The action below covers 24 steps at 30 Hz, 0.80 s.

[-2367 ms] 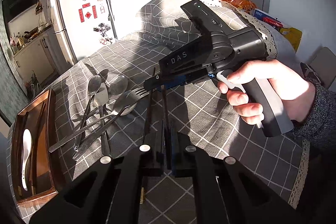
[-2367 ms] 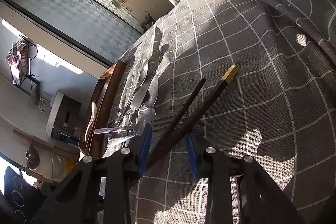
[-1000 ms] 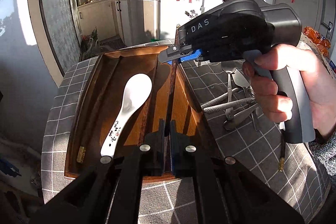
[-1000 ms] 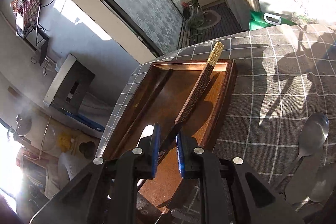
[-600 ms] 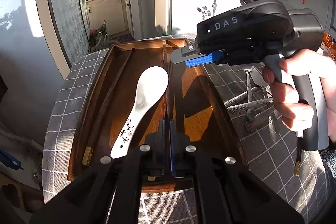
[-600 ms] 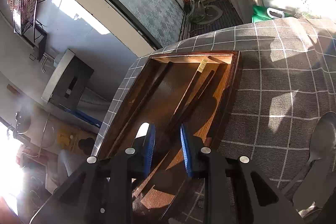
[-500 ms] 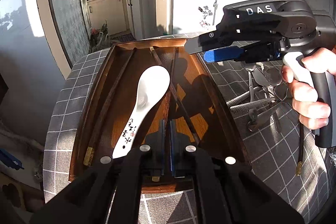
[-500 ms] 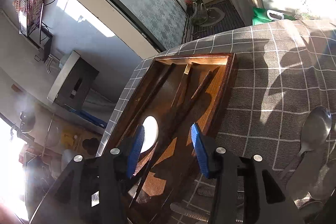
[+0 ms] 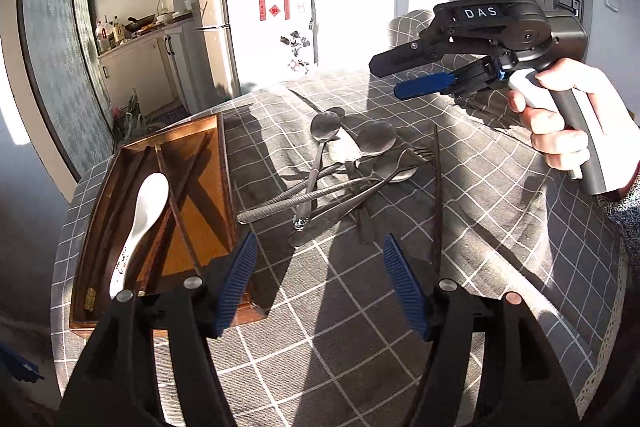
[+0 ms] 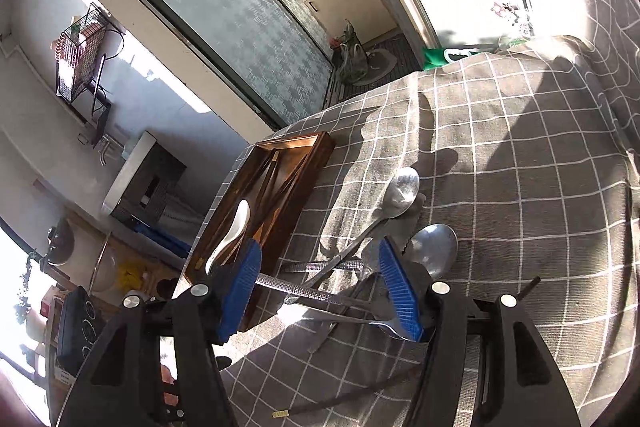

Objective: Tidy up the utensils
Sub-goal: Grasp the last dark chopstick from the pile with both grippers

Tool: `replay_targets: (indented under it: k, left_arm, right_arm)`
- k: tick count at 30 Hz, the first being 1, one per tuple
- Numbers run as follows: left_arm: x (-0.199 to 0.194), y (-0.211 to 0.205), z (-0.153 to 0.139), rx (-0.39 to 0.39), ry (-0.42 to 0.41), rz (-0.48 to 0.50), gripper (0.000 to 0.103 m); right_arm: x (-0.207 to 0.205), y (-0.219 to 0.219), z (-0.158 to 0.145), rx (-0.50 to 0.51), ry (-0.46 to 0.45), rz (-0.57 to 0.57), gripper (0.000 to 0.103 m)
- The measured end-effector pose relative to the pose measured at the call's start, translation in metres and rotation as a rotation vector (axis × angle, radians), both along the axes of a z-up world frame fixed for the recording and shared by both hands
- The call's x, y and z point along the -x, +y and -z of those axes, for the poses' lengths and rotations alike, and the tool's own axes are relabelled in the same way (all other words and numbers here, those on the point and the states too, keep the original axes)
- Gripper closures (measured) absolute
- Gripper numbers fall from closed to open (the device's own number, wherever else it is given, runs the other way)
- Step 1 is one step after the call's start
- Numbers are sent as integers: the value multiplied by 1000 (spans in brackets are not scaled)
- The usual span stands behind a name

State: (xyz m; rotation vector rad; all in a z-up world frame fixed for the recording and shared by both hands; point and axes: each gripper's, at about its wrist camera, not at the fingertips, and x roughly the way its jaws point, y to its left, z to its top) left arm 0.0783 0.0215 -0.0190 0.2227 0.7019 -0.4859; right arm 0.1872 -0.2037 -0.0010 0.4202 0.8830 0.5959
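At the bottom of the left wrist view the left gripper [image 9: 320,279] stands with its jaws opening, wide apart, with only checked tablecloth [image 9: 360,347] showing between its blue pads and nothing held. Just beyond its left finger, in the lower left of the frame, lies the wooden tray [image 9: 224,163]; inside it a white ceramic spoon [image 9: 140,223] rests lengthwise, with dark chopsticks [image 9: 188,187] crossed beside it in the tray's right part. In the middle of the frame a heap of metal utensils [image 9: 344,179], spoons, a fork and textured handles, lies tangled on the cloth just right of the tray. A single dark chopstick [image 9: 438,195] lies straight along the heap's right edge. At upper right a hand [image 9: 568,123] holds the right gripper [image 9: 396,75] in the air above the table, jaws parted and opening, with nothing between them. Behind stand a fridge [image 9: 264,19] and a kitchen counter.

The right wrist view looks down between that gripper's blue pads onto the metal handles, not touching them as far as one can tell. It alone shows a chopstick with a gold tip [image 10: 340,399] on the cloth at the bottom edge, and, at far left, a wire rack [image 10: 80,55] on the wall beyond a patterned glass partition.
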Motion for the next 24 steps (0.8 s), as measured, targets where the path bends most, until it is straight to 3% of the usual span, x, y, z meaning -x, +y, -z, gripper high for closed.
replay_targets:
  k: [3,9,11,13,17,18,21,24]
  left_arm:
    - [15,-28,12,-22,27,70,34]
    - [22,-62,35,-65,69,118,34]
    - [20,-65,41,-67,97,128,42]
    - [16,-67,47,-85,126,125,61]
    - [17,-69,49,-79,145,159,82]
    - [18,-71,49,-84,144,167,96]
    - [20,-77,50,-110,128,170,96]
    - [18,-78,43,-79,114,161,96]
  right_arm:
    - [11,-23,10,-11,15,30,41]
    - [26,-46,26,-14,47,57,41]
    - [30,-50,29,-17,51,59,41]
    - [33,-52,31,-16,52,59,41]
    - [34,-57,39,-14,68,69,40]
    - [32,-58,41,-13,78,75,40]
    - [29,-56,51,-6,117,87,40]
    - [25,-49,62,-1,150,87,40]
